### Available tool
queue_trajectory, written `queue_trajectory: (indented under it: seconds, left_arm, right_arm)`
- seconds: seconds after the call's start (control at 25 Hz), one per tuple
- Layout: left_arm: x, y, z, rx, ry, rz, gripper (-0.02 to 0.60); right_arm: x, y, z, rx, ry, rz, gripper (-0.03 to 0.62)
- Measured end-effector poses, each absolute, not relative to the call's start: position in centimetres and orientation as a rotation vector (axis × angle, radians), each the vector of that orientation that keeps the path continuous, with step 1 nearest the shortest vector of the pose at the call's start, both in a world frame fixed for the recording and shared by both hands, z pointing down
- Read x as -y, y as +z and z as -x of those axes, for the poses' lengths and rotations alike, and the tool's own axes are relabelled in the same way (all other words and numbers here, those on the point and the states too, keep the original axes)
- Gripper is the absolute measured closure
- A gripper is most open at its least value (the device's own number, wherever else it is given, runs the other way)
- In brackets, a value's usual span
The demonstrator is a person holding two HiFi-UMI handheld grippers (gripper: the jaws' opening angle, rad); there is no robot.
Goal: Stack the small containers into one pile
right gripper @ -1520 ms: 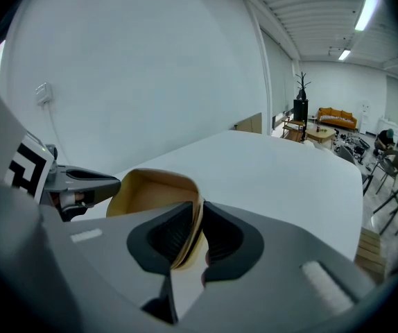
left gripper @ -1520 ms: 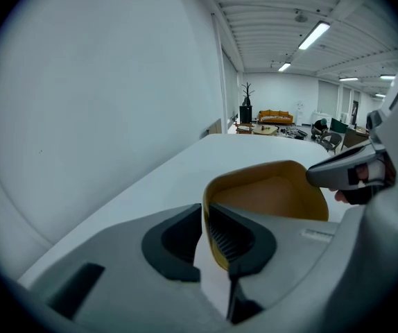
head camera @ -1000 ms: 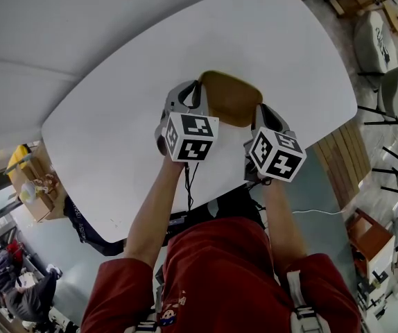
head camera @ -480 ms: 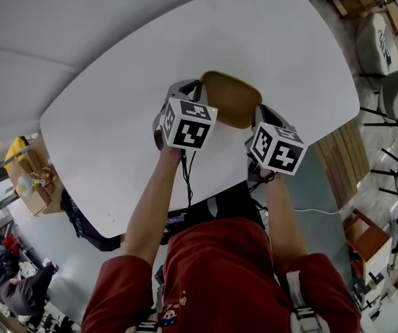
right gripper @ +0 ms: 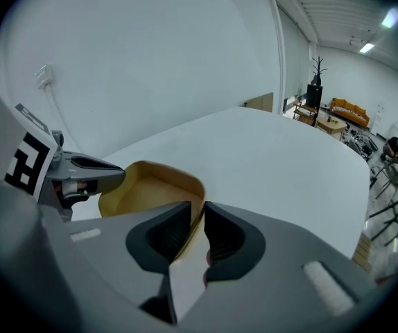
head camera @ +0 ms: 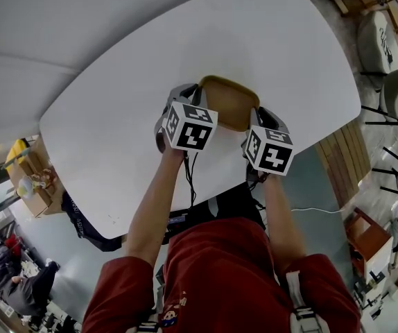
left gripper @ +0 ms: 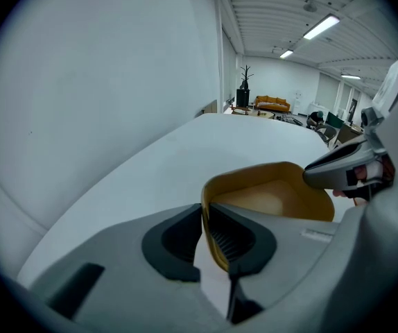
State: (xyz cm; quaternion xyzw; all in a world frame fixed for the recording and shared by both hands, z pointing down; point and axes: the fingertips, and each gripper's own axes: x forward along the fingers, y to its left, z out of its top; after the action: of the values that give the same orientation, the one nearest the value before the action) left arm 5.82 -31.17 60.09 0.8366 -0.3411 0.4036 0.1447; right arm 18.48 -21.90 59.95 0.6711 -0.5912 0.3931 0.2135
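A tan, rounded-square container point(head camera: 228, 101) sits on the white table point(head camera: 109, 130), near its front edge. My left gripper point(head camera: 198, 92) is shut on the container's left rim; in the left gripper view the thin wall point(left gripper: 216, 245) is pinched between the pads. My right gripper point(head camera: 257, 114) is at the right rim. Its jaws are opening, and the rim point(right gripper: 197, 217) still runs between them with a sliver of gap. Each view shows the other gripper across the container point(left gripper: 275, 196) point(right gripper: 147, 189). I cannot tell whether more containers are nested inside it.
The table's front edge runs just below the grippers, with the person's red shirt point(head camera: 220, 269) under it. A wooden floor strip and chairs point(head camera: 383, 44) lie to the right. A cardboard box point(head camera: 29, 182) stands on the floor at the left.
The right gripper's marker cube has shifted slightly left and up toward the container. The left gripper and the container have barely moved.
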Motion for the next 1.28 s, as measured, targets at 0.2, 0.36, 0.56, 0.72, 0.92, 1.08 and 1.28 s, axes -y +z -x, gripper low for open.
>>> queue_trajectory:
  seconds: [0.2, 0.36, 0.56, 0.72, 0.92, 1.08, 1.28]
  left_arm:
    - [30.8, 61.3, -5.6, 0.990, 1.174, -2.399, 0.535]
    - [30.5, 61.9, -5.2, 0.992, 1.174, -2.394, 0.529]
    - [30.4, 61.9, -5.2, 1.002, 1.166, -2.390, 0.518]
    - [30.4, 61.8, -4.9, 1.009, 1.164, -2.390, 0.509]
    - [30.4, 61.2, -4.9, 1.029, 1.149, -2.395, 0.508]
    - [30.2, 60.5, -5.3, 1.059, 1.120, -2.400, 0.508]
    - [30.5, 59.0, -5.2, 1.128, 1.053, -2.402, 0.509]
  right_arm:
    - [22.0, 60.4, -18.4, 1.648, 1.065, -1.860, 0.516]
    - [22.0, 60.7, -18.1, 1.656, 1.082, -1.861, 0.508]
    - [22.0, 60.7, -18.2, 1.663, 1.082, -1.861, 0.499]
    - [21.8, 60.8, -18.0, 1.668, 1.082, -1.861, 0.488]
    - [21.7, 60.5, -18.2, 1.690, 1.074, -1.866, 0.477]
    - [21.6, 60.2, -18.7, 1.713, 1.066, -1.880, 0.474]
    - [22.2, 58.8, -19.2, 1.769, 1.022, -1.903, 0.473]
